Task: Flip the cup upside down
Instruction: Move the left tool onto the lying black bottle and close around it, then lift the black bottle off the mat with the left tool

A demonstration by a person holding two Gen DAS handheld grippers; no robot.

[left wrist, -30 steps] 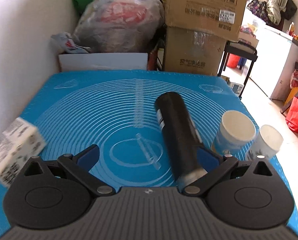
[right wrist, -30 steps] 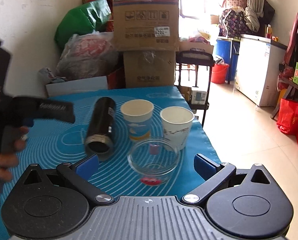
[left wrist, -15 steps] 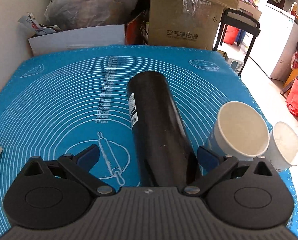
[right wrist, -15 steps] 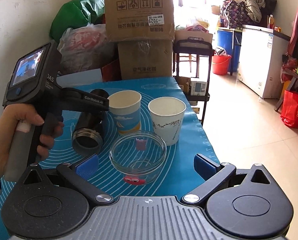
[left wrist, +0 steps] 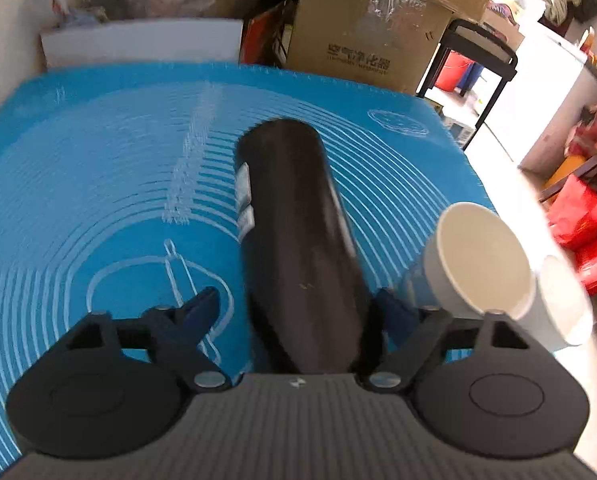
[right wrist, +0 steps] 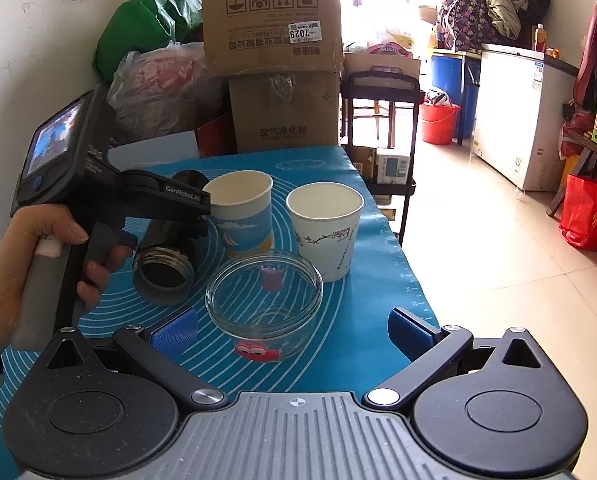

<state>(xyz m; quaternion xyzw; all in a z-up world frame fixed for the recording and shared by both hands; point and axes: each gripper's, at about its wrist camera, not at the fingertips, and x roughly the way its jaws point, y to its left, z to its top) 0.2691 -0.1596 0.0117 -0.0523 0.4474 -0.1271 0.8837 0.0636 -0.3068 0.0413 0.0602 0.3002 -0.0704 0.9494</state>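
Observation:
A black cylindrical thermos cup lies on its side on the blue mat, open mouth toward me; it also shows in the right wrist view. My left gripper straddles its near end, jaws open; the right pad looks close to the cup's side, the left pad stands apart. In the right wrist view the left gripper is over the cup. My right gripper is open and empty above the mat's front, just before a glass bowl.
Two paper cups stand upright right of the black cup: a blue one and a white floral one. Cardboard boxes and bags stand behind the table. The mat's right edge drops to the floor.
My left gripper has moved forward and down onto the black cup, its jaws narrowing around it. The right gripper has held nearly still.

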